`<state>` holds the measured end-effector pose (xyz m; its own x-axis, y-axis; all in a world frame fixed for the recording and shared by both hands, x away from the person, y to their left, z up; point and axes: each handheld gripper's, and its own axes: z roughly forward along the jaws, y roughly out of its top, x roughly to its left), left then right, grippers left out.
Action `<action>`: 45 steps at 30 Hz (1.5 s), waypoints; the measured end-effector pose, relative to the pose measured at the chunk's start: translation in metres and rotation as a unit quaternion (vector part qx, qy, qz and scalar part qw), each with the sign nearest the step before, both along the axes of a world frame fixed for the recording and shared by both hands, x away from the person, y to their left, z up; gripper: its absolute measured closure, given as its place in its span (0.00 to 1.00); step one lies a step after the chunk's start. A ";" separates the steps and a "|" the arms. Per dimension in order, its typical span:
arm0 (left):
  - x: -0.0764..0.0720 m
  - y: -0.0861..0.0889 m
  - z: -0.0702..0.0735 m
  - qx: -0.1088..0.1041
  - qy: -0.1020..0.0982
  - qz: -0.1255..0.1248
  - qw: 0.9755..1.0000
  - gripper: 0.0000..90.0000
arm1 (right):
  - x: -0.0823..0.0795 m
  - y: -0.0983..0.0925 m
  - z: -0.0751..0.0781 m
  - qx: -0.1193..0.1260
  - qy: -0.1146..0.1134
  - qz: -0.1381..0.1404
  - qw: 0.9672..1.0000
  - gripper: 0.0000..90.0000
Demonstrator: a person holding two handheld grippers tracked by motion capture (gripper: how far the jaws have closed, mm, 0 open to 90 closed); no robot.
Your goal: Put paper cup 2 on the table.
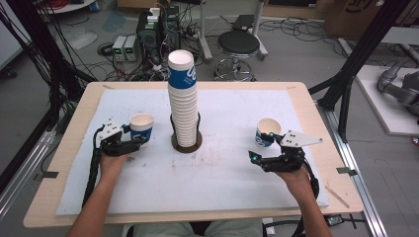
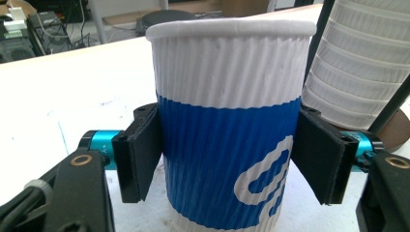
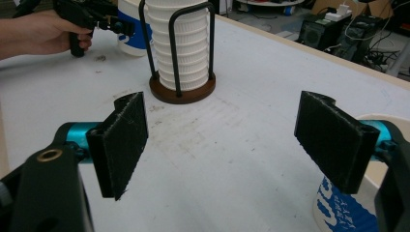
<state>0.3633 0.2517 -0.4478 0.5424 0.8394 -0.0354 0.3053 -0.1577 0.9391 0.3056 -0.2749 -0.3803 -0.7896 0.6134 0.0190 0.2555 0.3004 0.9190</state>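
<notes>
From the high view, the left gripper (image 1: 132,139) sits at the left of the white mat (image 1: 227,182) with its jaws either side of a blue-and-white paper cup (image 1: 142,128) that stands upright on the mat. At the middle, a tall stack of cups (image 1: 182,98) rises out of a wire holder on a round brown base (image 1: 187,144). At the right, the right gripper (image 1: 264,145) rests with its jaws spread, and a second cup (image 1: 268,131) stands just beyond it (its mouth is open and nothing can be made out inside).

The left gripper view shows what the high view cannot: both black pads (image 2: 145,154) lie flat against the ribbed wall of the cup, on its blue band, so the jaws are closed on it. The stack is just behind, at the right edge.

The right gripper view shows its two pads (image 3: 121,145) wide apart with bare mat between them, holding nothing. The second cup lies outside the jaws, beside the right-hand pad, at the lower right corner. Farther off, the stack in its holder and the other hand with its cup are seen.
</notes>
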 end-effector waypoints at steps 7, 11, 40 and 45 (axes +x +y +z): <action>-0.012 0.001 0.005 0.037 0.026 0.007 0.999 0.31 | -0.002 -0.003 0.000 -0.001 0.003 -0.004 1.000 0.22; -0.017 -0.001 0.007 0.058 0.037 0.014 0.998 0.30 | -0.001 -0.005 -0.001 -0.006 0.002 -0.008 1.000 0.22; -0.081 0.039 0.052 -0.106 -0.091 0.014 0.990 0.18 | -0.002 -0.015 -0.003 -0.010 0.004 -0.030 1.000 0.22; -0.082 0.034 0.059 -0.128 -0.116 -0.008 0.985 0.18 | -0.004 -0.020 -0.003 -0.009 -0.003 -0.044 0.999 0.22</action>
